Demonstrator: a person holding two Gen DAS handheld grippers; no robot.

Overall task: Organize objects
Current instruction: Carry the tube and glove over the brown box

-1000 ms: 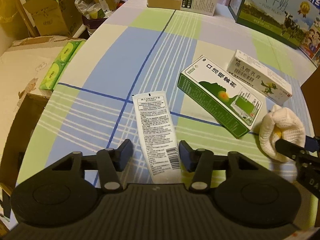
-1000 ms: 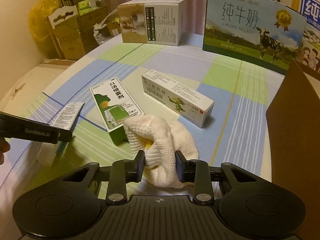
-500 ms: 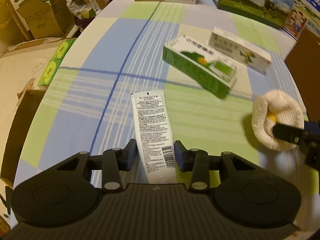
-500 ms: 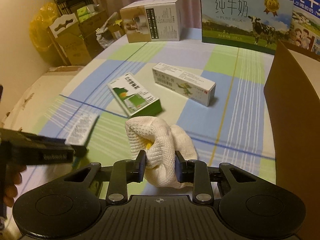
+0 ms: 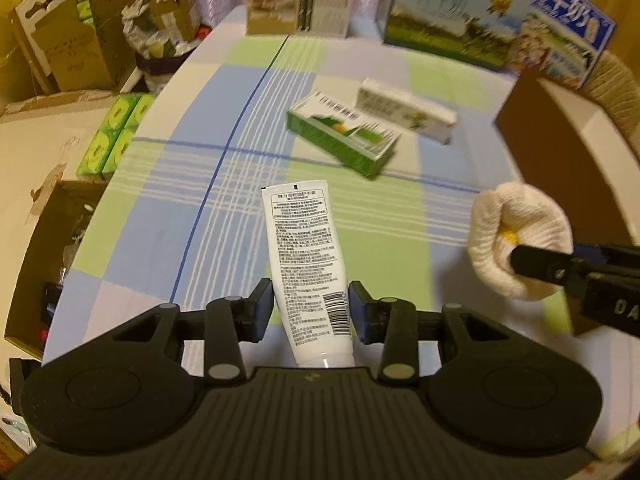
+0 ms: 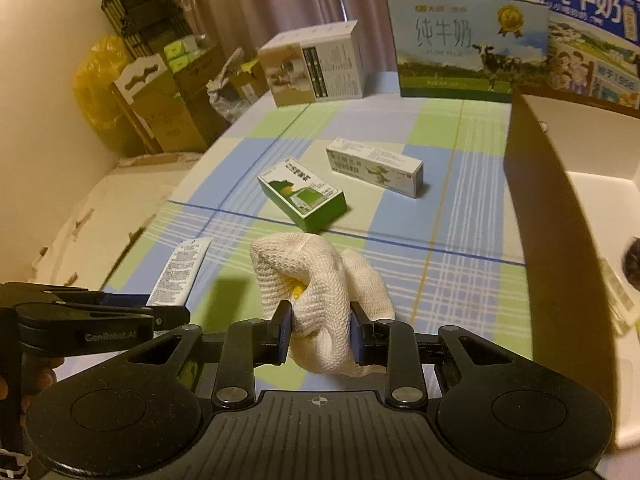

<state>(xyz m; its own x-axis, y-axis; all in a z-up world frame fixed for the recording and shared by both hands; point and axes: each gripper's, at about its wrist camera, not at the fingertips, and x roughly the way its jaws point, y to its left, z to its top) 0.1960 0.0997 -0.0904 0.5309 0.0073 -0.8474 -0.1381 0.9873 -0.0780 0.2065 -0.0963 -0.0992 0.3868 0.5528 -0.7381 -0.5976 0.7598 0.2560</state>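
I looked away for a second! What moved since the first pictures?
Both grippers rose, carrying their things up off the table: the left gripper with the white tube, the right gripper with the white cloth. The green box and white box stayed put.

The supporting surface was a table covered with a checked cloth [image 6: 448,184] in blue, green and pale squares. A green box [image 6: 303,197] lay flat near the middle. A white box [image 6: 375,167] lay just beside it, farther back. Along the far edge stood a beige carton [image 6: 316,66] and a milk carton [image 6: 468,46] showing a cow. A brown cardboard box [image 6: 536,216] stood on the right side. Whether the two small boxes touched could not be determined.
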